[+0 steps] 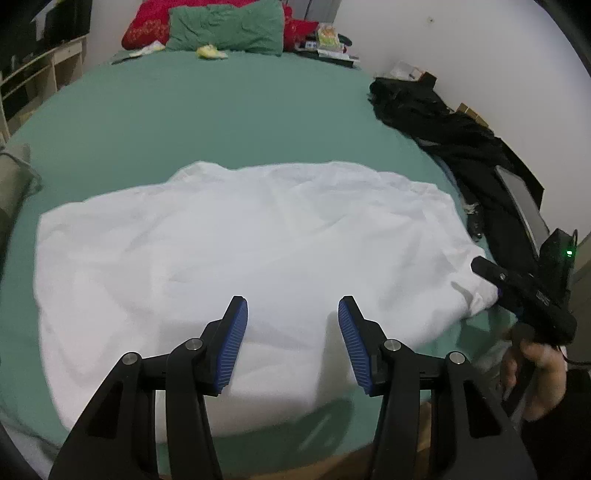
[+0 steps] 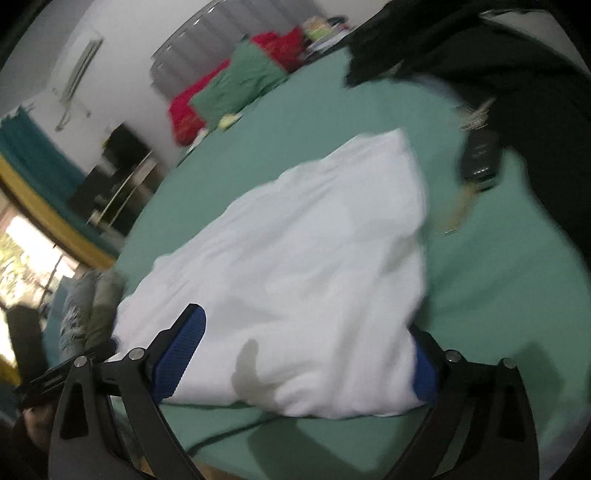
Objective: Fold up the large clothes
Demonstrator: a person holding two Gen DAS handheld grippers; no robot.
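Note:
A large white garment (image 1: 240,251) lies spread on the green bed sheet (image 1: 207,110). My left gripper (image 1: 292,314) is open and empty, just above the garment's near edge. My right gripper (image 1: 491,277) shows in the left wrist view at the garment's right corner. In the right wrist view the garment (image 2: 295,266) fills the space between the open jaws of the right gripper (image 2: 306,347); its right pad (image 2: 424,373) is partly covered by cloth. The fingers stand wide apart around the corner.
Black clothes (image 1: 454,129) lie along the bed's right side by the wall. A dark remote-like device (image 2: 478,158) lies on the sheet near them. Green and red pillows (image 1: 225,29) sit at the head. Shelves (image 1: 33,81) stand on the left.

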